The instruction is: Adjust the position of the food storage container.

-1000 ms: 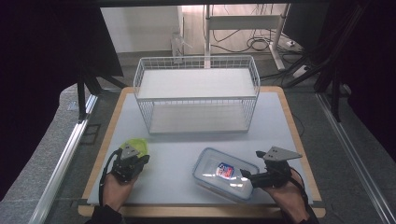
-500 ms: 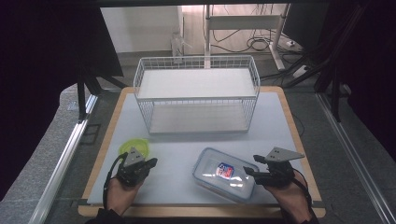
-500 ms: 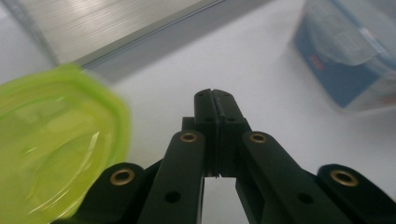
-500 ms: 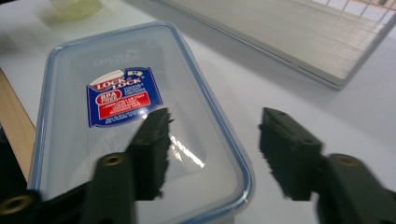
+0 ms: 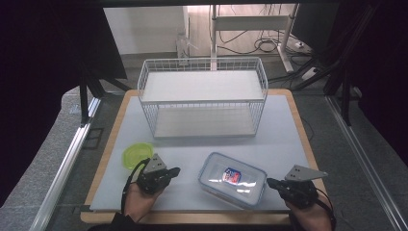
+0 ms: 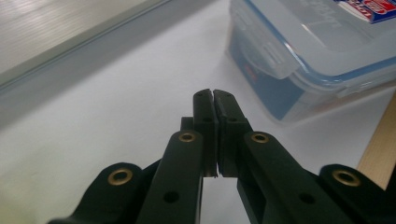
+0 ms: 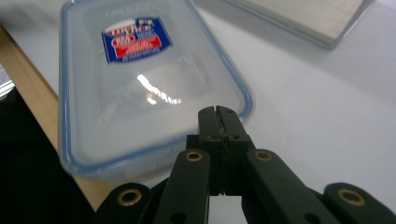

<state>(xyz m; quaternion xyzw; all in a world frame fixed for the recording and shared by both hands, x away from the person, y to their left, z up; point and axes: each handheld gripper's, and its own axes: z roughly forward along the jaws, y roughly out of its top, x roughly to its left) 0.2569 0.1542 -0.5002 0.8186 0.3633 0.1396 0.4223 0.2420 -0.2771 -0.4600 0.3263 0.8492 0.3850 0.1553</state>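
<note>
— Place of the clear lidded box (image 5: pixel 232 179)?
— Flat on the white mat (image 5: pixel 288 134), close to the front edge, between the two grippers. Lid on, blue seal all round, red-and-blue label (image 5: pixel 232 174) on top.

— Long axis?
— Across the table, slanted a little: left end farther from the person, right end nearer.

— Direction from each gripper?
— From the left gripper (image 5: pixel 175 170), to its right, with a strip of bare mat in between; in the left gripper view, ahead and to the right of the tips, a side latch (image 6: pixel 280 58) facing them. From the right gripper (image 5: pixel 269 182), to its left, tips just at the box's right short end; in the right gripper view, tips low over that end's rim.

— Nearer hand, then?
— Right, by my judgement.

— State of the jaws?
— Left: pressed together, nothing between. Right: just been closing, now together as well, nothing between.

— Contents?
— Through the clear lid, nothing to see inside. Behind the left gripper, a green bowl (image 5: pixel 136 155), apparently empty. Farther back, a white wire rack (image 5: pixel 202 113), both shelves bare.
</note>
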